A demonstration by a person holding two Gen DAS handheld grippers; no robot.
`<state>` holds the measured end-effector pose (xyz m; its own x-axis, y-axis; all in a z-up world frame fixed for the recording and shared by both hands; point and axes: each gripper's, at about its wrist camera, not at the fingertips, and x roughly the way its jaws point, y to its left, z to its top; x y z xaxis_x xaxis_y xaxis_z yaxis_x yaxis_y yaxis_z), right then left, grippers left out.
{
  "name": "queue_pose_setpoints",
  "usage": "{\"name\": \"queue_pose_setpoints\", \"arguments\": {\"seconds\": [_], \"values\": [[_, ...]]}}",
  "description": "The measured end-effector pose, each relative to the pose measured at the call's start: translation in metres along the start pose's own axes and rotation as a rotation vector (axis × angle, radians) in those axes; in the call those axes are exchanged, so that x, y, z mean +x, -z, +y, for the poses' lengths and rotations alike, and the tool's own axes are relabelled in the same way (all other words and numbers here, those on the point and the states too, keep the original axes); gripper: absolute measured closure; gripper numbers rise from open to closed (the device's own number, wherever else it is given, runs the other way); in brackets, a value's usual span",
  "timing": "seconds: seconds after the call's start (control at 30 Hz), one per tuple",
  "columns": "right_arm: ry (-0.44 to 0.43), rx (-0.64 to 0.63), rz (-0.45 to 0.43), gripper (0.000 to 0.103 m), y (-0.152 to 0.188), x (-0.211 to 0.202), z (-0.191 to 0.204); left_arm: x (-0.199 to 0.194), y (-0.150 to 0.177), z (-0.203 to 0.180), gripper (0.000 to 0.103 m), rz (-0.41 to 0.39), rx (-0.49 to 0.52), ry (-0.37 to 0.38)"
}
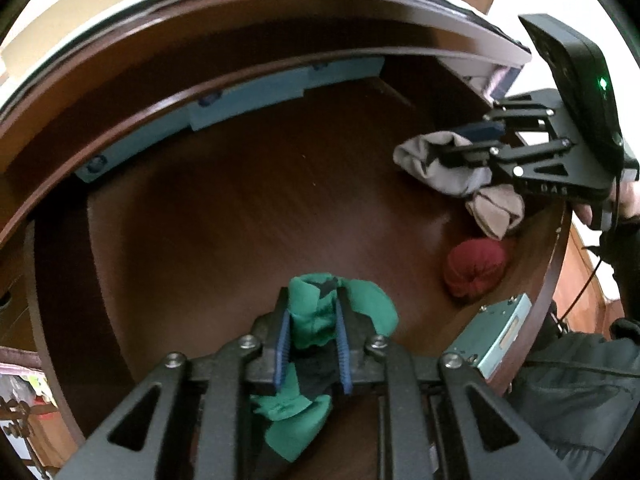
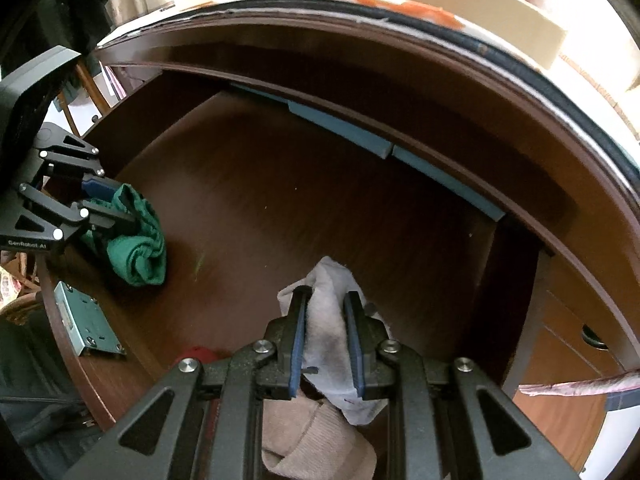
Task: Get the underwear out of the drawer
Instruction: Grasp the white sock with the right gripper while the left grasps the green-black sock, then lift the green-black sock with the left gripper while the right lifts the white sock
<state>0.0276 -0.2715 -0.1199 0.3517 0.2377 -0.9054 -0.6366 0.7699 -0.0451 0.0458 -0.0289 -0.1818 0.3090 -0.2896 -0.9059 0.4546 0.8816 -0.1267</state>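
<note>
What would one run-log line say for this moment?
left gripper: shut on green garment | right gripper: shut on grey garment | drawer: open

Both wrist views look down, close, into drawer (image 1: 240, 208).

Both tools are matte black linkages with triangular cut-outs and bright silver screw heads at the pivots. The left gripper (image 1: 312, 332) carries ribbed blue pads (image 1: 283, 344) inside its fingers; so does the right gripper (image 2: 326, 340). At two o'clock in the left wrist view, the right tool's black housing (image 1: 576, 80) shows a green light, and a thin black cable (image 1: 592, 276) trails below it. At nine o'clock in the right wrist view, white lettering reads "GenRobot.AI". A dark quilted sleeve (image 1: 580, 392) sits at four o'clock in the left wrist view.
</note>
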Motion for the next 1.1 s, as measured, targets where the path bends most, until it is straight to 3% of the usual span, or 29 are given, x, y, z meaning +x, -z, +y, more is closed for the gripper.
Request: {"name": "queue_pose_setpoints", "arguments": {"seconds": [0.4, 1.1], "values": [[0.012, 0.002, -0.072, 0.085, 0.01, -0.021, -0.008, -0.019, 0.009, 0.004, 0.087, -0.105, -0.032, -0.071], [0.059, -0.031, -0.156, 0.094, 0.02, -0.042, 0.003, -0.033, 0.011, 0.009, 0.088, -0.207, -0.076, -0.091]]}}
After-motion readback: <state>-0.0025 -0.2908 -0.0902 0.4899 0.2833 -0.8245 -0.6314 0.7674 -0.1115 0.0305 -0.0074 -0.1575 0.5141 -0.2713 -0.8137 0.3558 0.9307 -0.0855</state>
